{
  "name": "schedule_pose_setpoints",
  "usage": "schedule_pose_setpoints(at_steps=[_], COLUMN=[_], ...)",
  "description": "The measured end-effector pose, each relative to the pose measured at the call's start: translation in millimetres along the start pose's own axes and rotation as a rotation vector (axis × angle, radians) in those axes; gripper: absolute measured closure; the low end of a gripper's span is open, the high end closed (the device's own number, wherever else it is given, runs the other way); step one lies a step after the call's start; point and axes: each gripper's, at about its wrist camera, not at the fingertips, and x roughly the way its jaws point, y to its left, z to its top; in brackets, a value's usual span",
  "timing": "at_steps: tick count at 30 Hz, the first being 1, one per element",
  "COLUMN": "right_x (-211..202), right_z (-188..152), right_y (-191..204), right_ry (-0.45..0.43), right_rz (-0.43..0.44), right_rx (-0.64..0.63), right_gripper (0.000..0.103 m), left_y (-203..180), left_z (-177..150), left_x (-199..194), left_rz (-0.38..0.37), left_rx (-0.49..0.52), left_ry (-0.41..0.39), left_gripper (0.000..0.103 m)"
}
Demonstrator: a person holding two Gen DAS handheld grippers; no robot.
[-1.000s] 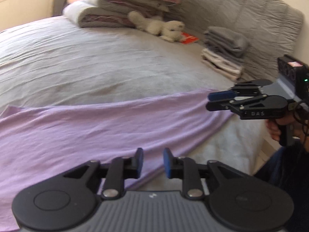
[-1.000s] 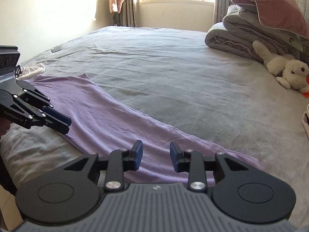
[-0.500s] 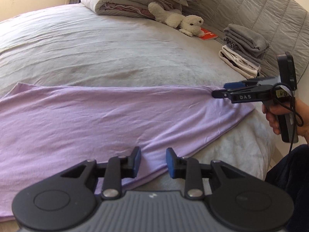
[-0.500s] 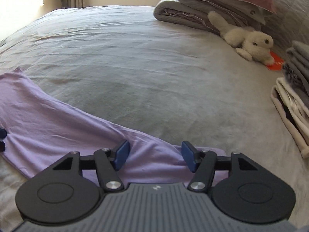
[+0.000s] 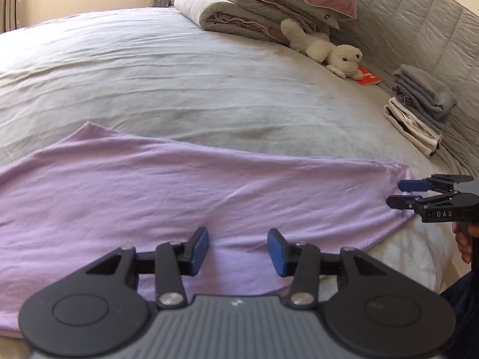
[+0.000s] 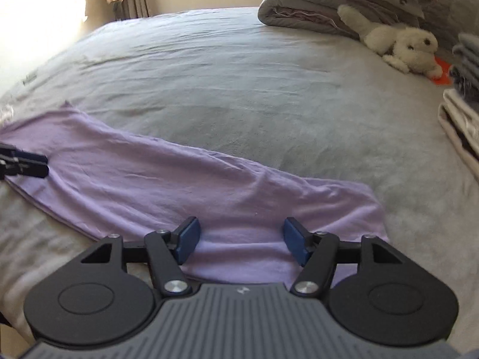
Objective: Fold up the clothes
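The lilac garment [image 5: 191,191] lies spread in a long band across the near edge of the grey bed [image 5: 167,83], mostly flat with a few soft creases, one end hanging a little over the mattress edge. From my right wrist camera I see the same cloth [image 6: 155,179] running from far left to just under my fingers.

My left gripper [image 5: 238,248] sits low over the near hem, its jaws having just been opening; they now stand at a moderate gap with purple cloth lying beneath and between the blue pads [image 5: 200,246], not pinched. My right gripper [image 6: 244,240] has also just been opening and now stands wide, the cloth's corner lying loose between its pads [image 6: 295,240]. In the left view I see that right gripper [image 5: 402,193] from the side at the garment's far right corner, a hand [image 5: 464,239] on its grip; its fingers look parted, though whether a pad brushes the fabric I cannot tell at that angle.

Further out, a white plush toy [image 5: 332,52] lies near the headboard beside an orange booklet [image 5: 368,78]. Rolled grey bedding [image 5: 239,12] is heaped behind it, and a stack of folded clothes [image 5: 419,110] rests at the right edge of the bed.
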Motion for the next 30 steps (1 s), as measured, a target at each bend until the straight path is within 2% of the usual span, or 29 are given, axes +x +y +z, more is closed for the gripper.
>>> schedule_pose_setpoints(at_steps=[3,5,7,10,13,16,19,24,25,26,30], right_x=[1.0,-1.8,-5.9,-21.8,-29.8,-21.5,-5.3,13.3,13.2,11.6,5.6], right_z=[-4.3,-10.8,-15.5,-15.9,-8.7,2.4,11.0,14.8,15.2,16.0,16.1], right_y=[-21.4,-34.9,-45.1,-58.7,-68.1,-77.1,-84.2,-79.9,-77.1,-74.8,-74.5], right_ry=[0.034,0.06,0.069,-0.017,-0.103,-0.117,-0.076,0.009,0.01,0.006,-0.012], right_rz=[-0.085,-0.141,-0.184,-0.21,-0.17,-0.166,-0.164,-0.163,-0.162,-0.148,-0.183], right_rx=[0.07,0.089,0.108,0.177,0.241,0.272,0.29,0.248,0.233,0.227,0.21], right_gripper=[0.024,0.01,0.006,0.006,0.008,0.022,0.033,0.061,0.087,0.1,0.101], left_y=[-2.2,-2.6,0.6,6.1,7.9,6.9,5.3,5.6,5.9,6.6,11.3], left_z=[-3.5,-4.9,-3.6,-0.8,0.0,-0.7,-0.4,-0.5,-0.9,-1.0,-0.7], left_x=[-4.2,-7.1,-9.3,-10.3,-10.5,-10.8,-10.3,-10.4,-10.7,-11.3,-13.6], left_rz=[0.02,0.029,0.031,0.04,0.038,0.041,0.045,0.046,0.047,0.05,0.066], left_rx=[0.024,0.032,0.015,-0.016,-0.029,-0.02,-0.012,-0.005,-0.004,-0.004,-0.016], left_ry=[-0.005,-0.007,-0.006,-0.007,-0.006,-0.009,-0.01,-0.011,-0.013,-0.015,-0.023], left_gripper=[0.058,0.058,0.058,0.058,0.058,0.058,0.058,0.058,0.058,0.058,0.058])
